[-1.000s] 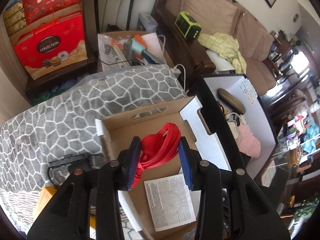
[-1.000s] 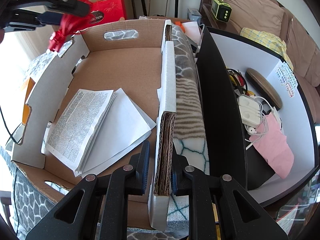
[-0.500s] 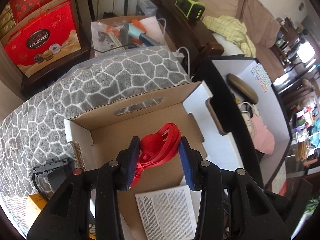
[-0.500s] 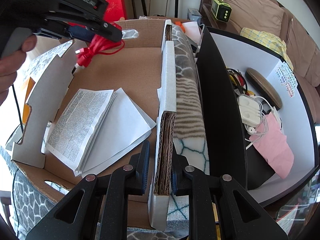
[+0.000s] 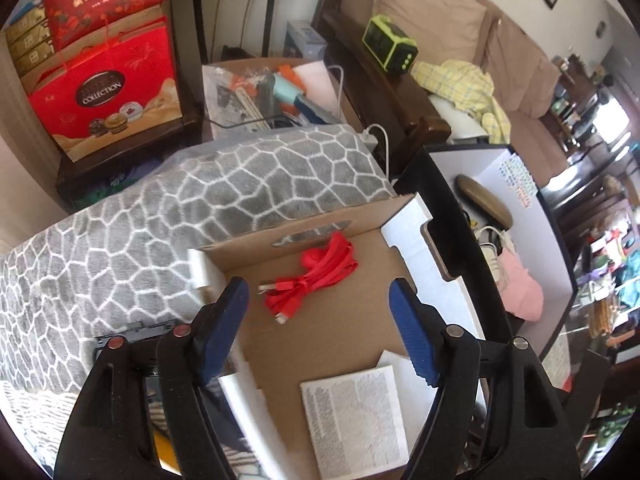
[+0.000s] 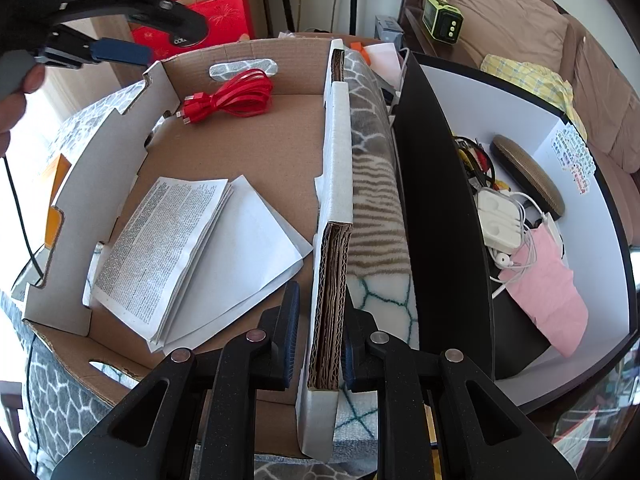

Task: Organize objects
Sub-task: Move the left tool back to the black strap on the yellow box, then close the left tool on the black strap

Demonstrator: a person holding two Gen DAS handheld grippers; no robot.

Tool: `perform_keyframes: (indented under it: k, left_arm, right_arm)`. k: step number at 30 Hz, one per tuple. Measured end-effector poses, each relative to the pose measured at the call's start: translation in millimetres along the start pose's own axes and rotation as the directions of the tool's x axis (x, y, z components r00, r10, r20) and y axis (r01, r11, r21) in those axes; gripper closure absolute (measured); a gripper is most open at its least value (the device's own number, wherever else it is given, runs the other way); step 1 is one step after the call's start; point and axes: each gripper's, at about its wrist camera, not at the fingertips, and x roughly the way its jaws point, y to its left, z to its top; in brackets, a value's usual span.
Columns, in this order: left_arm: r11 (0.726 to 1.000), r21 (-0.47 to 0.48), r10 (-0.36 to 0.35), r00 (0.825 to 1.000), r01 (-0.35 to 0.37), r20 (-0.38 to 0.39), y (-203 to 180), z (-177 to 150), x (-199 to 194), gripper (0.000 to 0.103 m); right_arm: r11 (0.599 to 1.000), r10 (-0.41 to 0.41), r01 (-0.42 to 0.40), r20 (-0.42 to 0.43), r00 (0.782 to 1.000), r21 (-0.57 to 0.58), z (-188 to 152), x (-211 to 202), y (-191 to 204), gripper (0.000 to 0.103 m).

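Left gripper (image 5: pixel 318 320) spread wide, nothing between the blue pads (image 5: pixel 222 330), hanging over the cardboard box (image 5: pixel 404 320) above its left wall; also seen at top left of the right wrist view (image 6: pixel 120 50), gripped by a hand (image 6: pixel 14 80). Red cable (image 5: pixel 314 274) lying loose on the box floor at the far edge, just below the handle cutout (image 5: pixel 312 234) in the far wall, bundled, plug ends pointing toward the near-left; same cable in right view (image 6: pixel 232 98) at the far-left corner area of the box, apart from both grippers. Right gripper (image 6: pixel 318 350) closed on the box's right wall (image 6: pixel 332 240), one pad inside, one outside, corrugated edge pinched between. Folded printed leaflet (image 6: pixel 164 252) on white paper sheets (image 6: pixel 256 240) flat on the box floor toward the near edge, well apart from the cable; leaflet also low in left view (image 5: pixel 354 416). Box sitting on a grey blanket with white web pattern (image 5: pixel 160 220). Black-and-white bin (image 6: pixel 444 208) just beside the box's right wall, holding white chargers with cords (image 6: pixel 502 220), pink cloth (image 6: pixel 548 296), oval brown case (image 6: pixel 528 174). Red gift bag (image 5: pixel 104 88) and another carton of clutter (image 5: pixel 272 92) beyond the blanket's far edge. Green-black cube device (image 5: pixel 390 46) and yellow checked cloth (image 5: pixel 468 88) on the sofa farther back.
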Motion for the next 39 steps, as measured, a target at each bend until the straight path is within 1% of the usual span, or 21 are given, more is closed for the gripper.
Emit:
perform_keyframes:
  k: [4,7,10,14,19,21,25,27,32,35,37,38,39]
  left_arm:
    - [0.999,-0.013,0.031,0.999,-0.030,0.009,23,-4,-20,0.033]
    - [0.997,-0.028,0.071,0.997,-0.071,-0.002,43,-11,-28,0.026]
    - [0.993,-0.068,0.096,0.995,-0.097,-0.019,65,-19,-31,0.026]
    - [0.988,-0.104,0.112,0.993,-0.116,-0.044,89,-33,-30,0.026]
    - [0.980,-0.131,0.135,0.985,-0.148,-0.105,105,-48,-17,0.026]
    - [0.978,-0.149,0.126,0.984,-0.145,-0.126,109,-51,-10,0.026]
    - [0.977,-0.184,0.082,0.986,-0.109,-0.146,114,-54,3,0.026]
    - [0.975,-0.195,0.082,0.985,-0.111,-0.148,115,-54,8,0.031]
    - [0.966,-0.208,0.120,0.979,-0.154,-0.164,116,-52,20,0.040]
    - [0.962,-0.214,0.131,0.975,-0.168,-0.178,116,-52,28,0.044]
    - [0.963,-0.205,0.136,0.973,-0.175,-0.188,116,-53,34,0.053]
    - [0.964,-0.190,0.150,0.970,-0.187,-0.193,115,-53,36,0.059]
    - [0.965,-0.168,0.167,0.967,-0.200,-0.190,112,-53,37,0.069]
  right_arm:
    - [1.000,0.000,0.000,0.000,1.000,0.000,0,0,0,0.085]
    - [1.000,0.002,-0.002,0.000,1.000,0.001,0,0,0,0.084]
    - [1.000,0.005,-0.005,0.000,1.000,0.001,1,0,2,0.084]
    - [1.000,0.004,-0.004,0.000,1.000,0.001,1,0,2,0.084]
    - [1.000,0.005,-0.005,0.000,1.000,0.002,1,0,1,0.084]
    - [1.000,0.005,-0.005,0.000,1.000,0.003,1,0,1,0.084]
    - [1.000,0.005,-0.005,0.000,1.000,0.003,1,-1,1,0.084]
    - [1.000,0.005,-0.005,0.000,1.000,0.003,1,-1,2,0.084]
    - [1.000,0.006,-0.006,0.000,1.000,0.002,1,-1,1,0.084]
    - [1.000,0.006,-0.006,0.000,1.000,0.003,1,-1,1,0.084]
    - [1.000,0.005,-0.005,0.000,1.000,0.003,1,-1,1,0.084]
    - [1.000,0.005,-0.005,-0.001,1.000,0.003,1,-1,1,0.084]
    - [1.000,0.005,-0.005,-0.001,1.000,0.003,1,-1,1,0.084]
